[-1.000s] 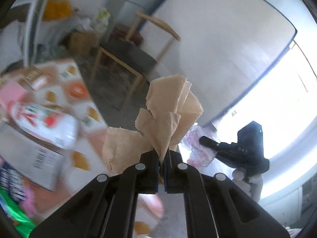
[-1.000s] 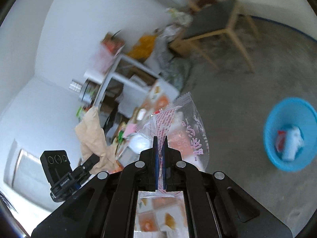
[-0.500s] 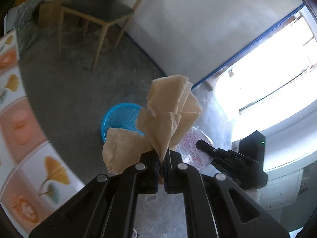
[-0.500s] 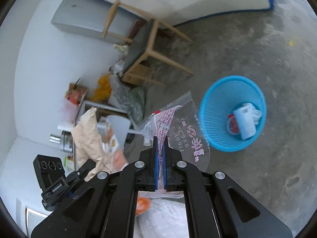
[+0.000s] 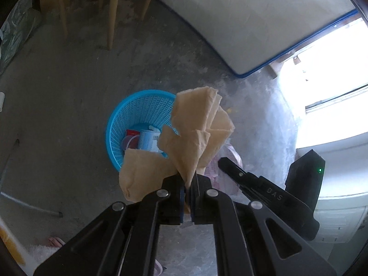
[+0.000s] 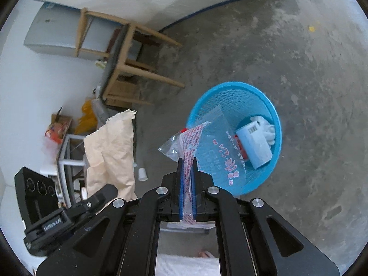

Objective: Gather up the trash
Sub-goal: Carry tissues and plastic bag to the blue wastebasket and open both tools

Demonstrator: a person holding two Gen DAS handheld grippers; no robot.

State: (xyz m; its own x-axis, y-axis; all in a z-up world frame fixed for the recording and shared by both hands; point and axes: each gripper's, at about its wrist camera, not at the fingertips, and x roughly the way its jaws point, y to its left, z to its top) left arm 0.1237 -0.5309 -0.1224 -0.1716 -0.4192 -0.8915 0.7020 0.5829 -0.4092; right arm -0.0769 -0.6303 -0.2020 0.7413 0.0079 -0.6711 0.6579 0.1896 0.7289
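Tan paper (image 5: 195, 138) between opening left tool (image 5: 189, 184), clear wrapper (image 6: 207, 147) between opening right tool (image 6: 186, 168)

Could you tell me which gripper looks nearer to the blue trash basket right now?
Right, by a small margin. The right gripper, opening around a clear wrapper, hangs just beside the blue basket; the left gripper, opening around brown paper, hangs slightly farther out.

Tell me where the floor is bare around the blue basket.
Bare concrete lies all round the blue basket, widest toward the blue-edged wall. It is crowded by the wooden chair and the clutter beside the white wall.
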